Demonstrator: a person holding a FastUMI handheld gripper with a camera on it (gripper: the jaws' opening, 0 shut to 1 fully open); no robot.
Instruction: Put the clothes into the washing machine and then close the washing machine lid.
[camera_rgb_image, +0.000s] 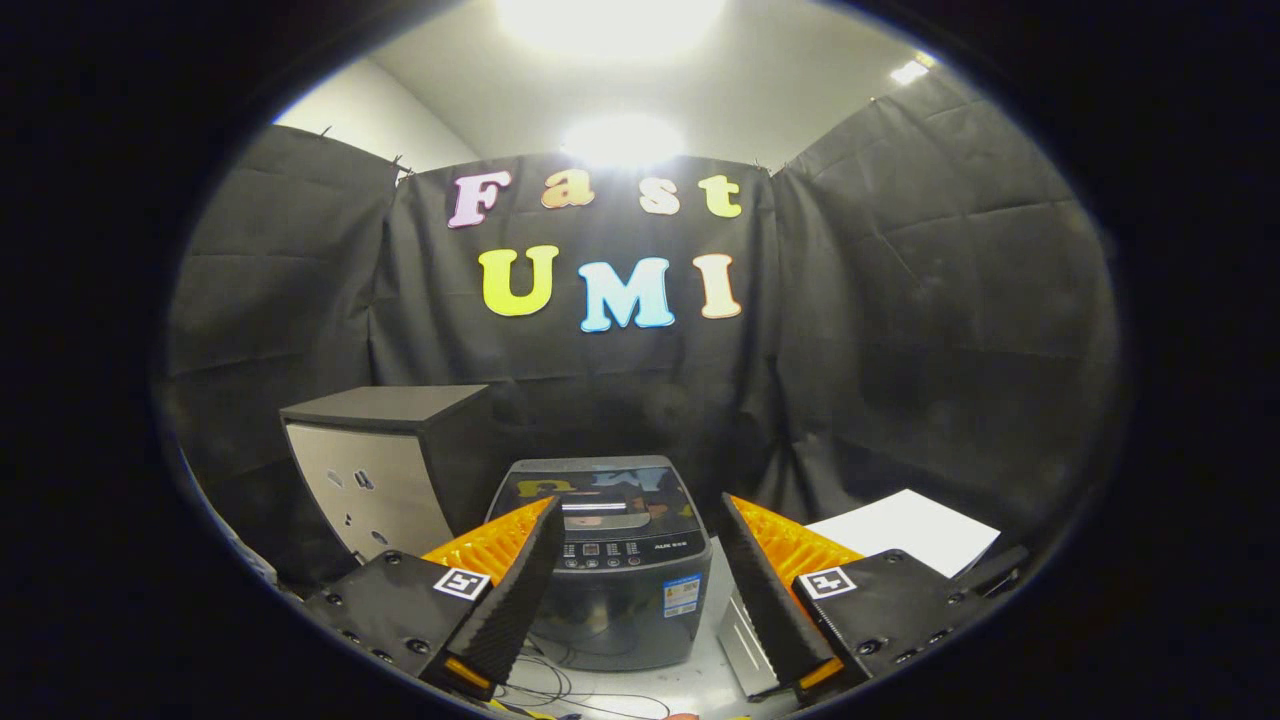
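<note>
A small dark grey top-loading washing machine (615, 560) stands on the white table just ahead of my fingers, its glossy lid (598, 494) lying flat and shut. My gripper (640, 525) is open, its two black-and-orange fingers spread wide to either side of the machine with nothing between them. The left finger (515, 590) overlaps the machine's left front corner in the view. No clothes are in sight.
A dark cabinet with a pale front (385, 465) stands left of the machine. A white sheet (905, 530) lies on the table to the right, beyond the right finger. Thin cables (560, 690) trail on the table below the machine. Black cloth walls close the booth behind.
</note>
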